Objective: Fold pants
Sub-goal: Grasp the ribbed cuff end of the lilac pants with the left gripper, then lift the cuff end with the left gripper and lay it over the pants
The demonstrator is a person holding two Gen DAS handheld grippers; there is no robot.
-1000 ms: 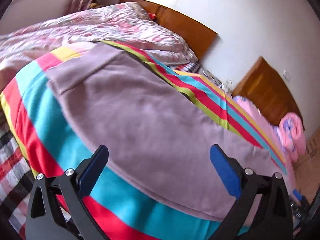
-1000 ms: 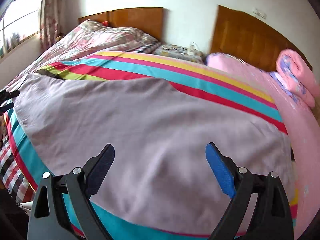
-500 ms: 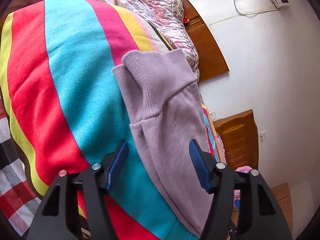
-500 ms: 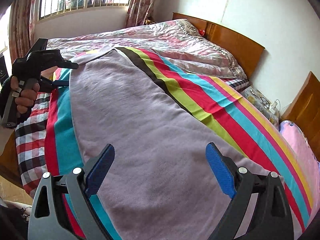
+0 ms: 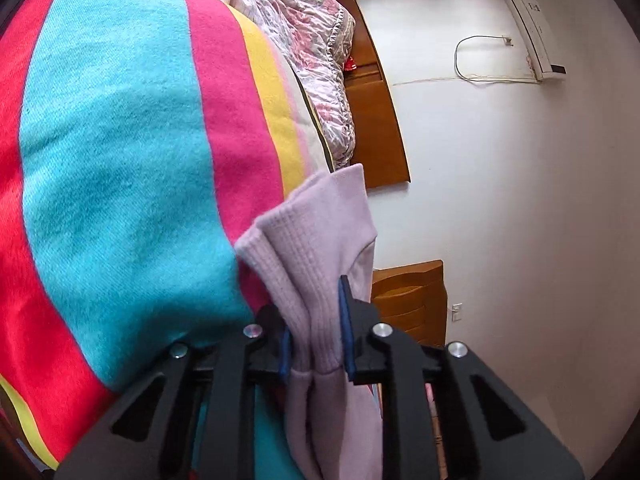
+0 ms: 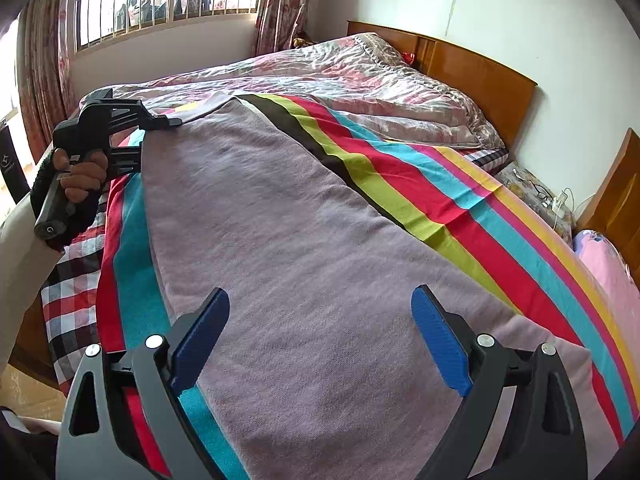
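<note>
Lilac pants (image 6: 280, 220) lie stretched out lengthwise on a striped blanket (image 6: 440, 200) on the bed. My left gripper (image 5: 316, 320) is closing its jaws on the doubled ribbed cuff (image 5: 304, 248) at the leg end, and the blue pads press the fabric from both sides. In the right wrist view that left gripper (image 6: 172, 122) sits at the far end of the pants, held by a person's hand (image 6: 84, 176). My right gripper (image 6: 320, 312) hovers open over the near end of the pants with nothing between its pads.
A floral quilt (image 6: 340, 72) is bunched at the head of the bed by the wooden headboard (image 6: 480, 72). A checked sheet (image 6: 72, 280) hangs off the left edge. Pink bedding (image 6: 604, 264) lies on a second bed at the right.
The left gripper rolled, came down to the cuff at the leg end and closed on it. The right gripper swung round to face along the pants, then held still, open.
</note>
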